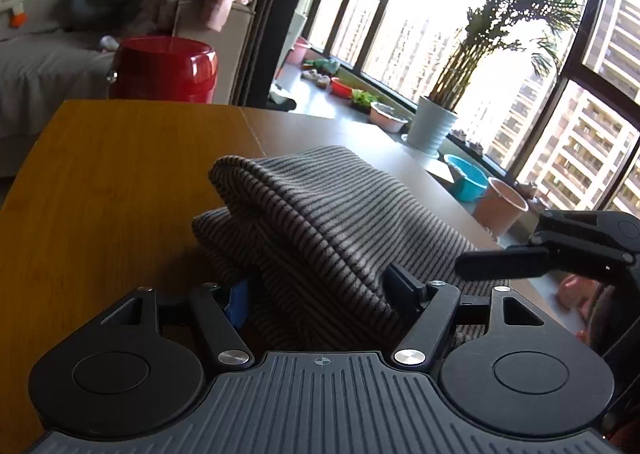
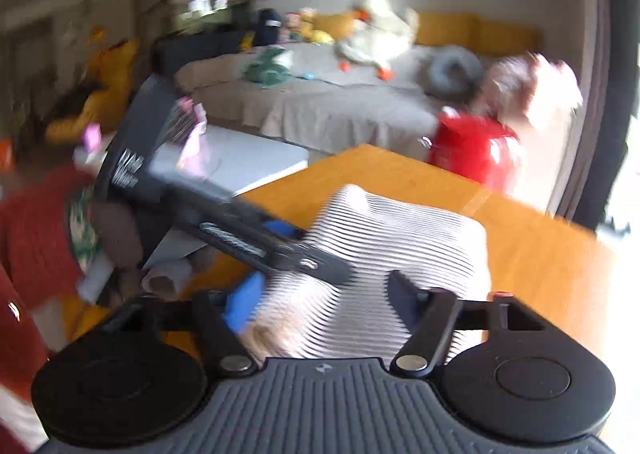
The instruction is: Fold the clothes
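A grey-and-black striped garment is bunched in folds on the wooden table. My left gripper is shut on its near edge, with cloth filling the gap between the blue pad and the black finger. In the blurred right wrist view the same striped garment lies on the table. My right gripper has cloth between its fingers and looks shut on it. The other gripper crosses in from the left, and the right gripper also shows in the left wrist view at the right.
A red stool stands beyond the table's far edge, before a grey sofa with clothes and plush toys. A window ledge on the right holds a potted plant, bowls and basins. A person in red is at the left.
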The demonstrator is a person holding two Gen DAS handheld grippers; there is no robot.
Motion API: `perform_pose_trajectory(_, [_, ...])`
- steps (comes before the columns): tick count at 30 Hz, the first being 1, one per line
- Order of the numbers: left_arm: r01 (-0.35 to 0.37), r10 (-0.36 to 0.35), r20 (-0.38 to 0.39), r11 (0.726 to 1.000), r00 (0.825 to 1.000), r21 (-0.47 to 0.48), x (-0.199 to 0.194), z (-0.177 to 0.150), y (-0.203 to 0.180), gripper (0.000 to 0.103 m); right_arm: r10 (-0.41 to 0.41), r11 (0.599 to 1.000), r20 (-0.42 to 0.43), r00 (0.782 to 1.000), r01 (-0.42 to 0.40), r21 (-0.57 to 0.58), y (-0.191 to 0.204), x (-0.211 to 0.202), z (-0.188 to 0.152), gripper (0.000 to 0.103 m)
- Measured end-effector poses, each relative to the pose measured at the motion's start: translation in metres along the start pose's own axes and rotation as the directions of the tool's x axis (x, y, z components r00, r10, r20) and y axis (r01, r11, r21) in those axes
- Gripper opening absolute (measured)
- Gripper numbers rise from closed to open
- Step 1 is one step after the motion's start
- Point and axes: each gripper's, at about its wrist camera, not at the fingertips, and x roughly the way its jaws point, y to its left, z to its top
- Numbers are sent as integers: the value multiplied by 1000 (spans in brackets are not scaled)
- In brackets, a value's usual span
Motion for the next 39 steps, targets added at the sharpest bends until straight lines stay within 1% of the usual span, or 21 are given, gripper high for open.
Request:
perform_pose_trajectory(1, [21,-21,0,1000,1000,-22,1,1,6,77,-13,999,-4,1000,13,35,-4,3,-3,76])
perform_pose_trajectory(4, [64,-64,0,997,998,-30,8,-1,14,78,-39,990,-21,999,41,136,-14,12,-14,81])
perform_pose_trajectory(6, [92,-91,11,995,996,-37,9,-6,19,80,-55,977,-33,998,61,203,-21,19,-21,83])
perform_pose_trajectory(8, [126,-125,27,990,992,-68,10,-11,27,82,-70,960,-47,996,80,268,-28,25,-29,84])
perform_pose_trajectory(10, [158,-155,48,983,987,-89,11,-15,34,82,-85,938,-62,995,100,331,-34,32,-36,84])
perform_pose_trajectory(14, [159,-153,66,984,986,-84,11,-17,34,82,-110,880,-93,990,141,453,-48,44,-51,85])
perform_pose_trajectory(16, [170,-164,68,980,984,-99,12,-16,37,82,-121,845,-111,987,161,510,-55,51,-58,89])
perform_pose_trajectory(17, [175,-168,70,979,983,-107,12,-16,39,82,-124,839,-95,988,155,521,-56,52,-60,92])
perform_pose_trajectory(19, [176,-169,75,978,983,-115,13,-16,41,82,-129,831,-58,990,140,538,-59,55,-63,92])
perform_pose_trajectory(20, [172,-163,79,978,984,-120,12,-16,41,83,-128,837,-41,991,130,532,-59,56,-64,92])
perform_pose_trajectory(22, [160,-149,88,978,985,-131,12,-16,42,84,-102,849,3,995,86,522,-61,58,-66,93])
perform_pose_trajectory(23, [154,-142,93,979,986,-137,11,-17,42,86,-82,859,23,996,59,509,-63,60,-67,93])
perform_pose_trajectory(24, [129,-115,99,980,988,-149,10,-17,43,89,-50,864,40,998,23,504,-66,62,-67,93])
perform_pose_trajectory(25, [99,-83,104,982,991,-163,10,-17,43,98,-6,860,57,998,-24,510,-71,64,-67,94])
perform_pose_trajectory(27, [49,-28,115,982,993,-182,8,-19,42,99,79,845,86,993,-113,522,-81,67,-68,95])
perform_pose_trajectory(29, [15,9,124,982,992,-187,6,-19,38,102,135,839,91,987,-163,520,-85,69,-67,99])
perform_pose_trajectory(31, [-25,51,131,981,990,-192,4,-20,33,103,186,846,85,979,-204,493,-80,69,-65,103])
perform_pose_trajectory(34, [-63,89,132,979,987,-194,3,-22,26,103,194,850,84,977,-210,483,-78,69,-64,103])
perform_pose_trajectory(38, [-85,116,142,974,983,-210,-2,-25,23,103,217,822,114,970,-244,515,-84,71,-67,103])
perform_pose_trajectory(39, [-87,119,143,974,983,-211,-4,-26,22,103,220,820,114,969,-247,517,-84,71,-67,103])
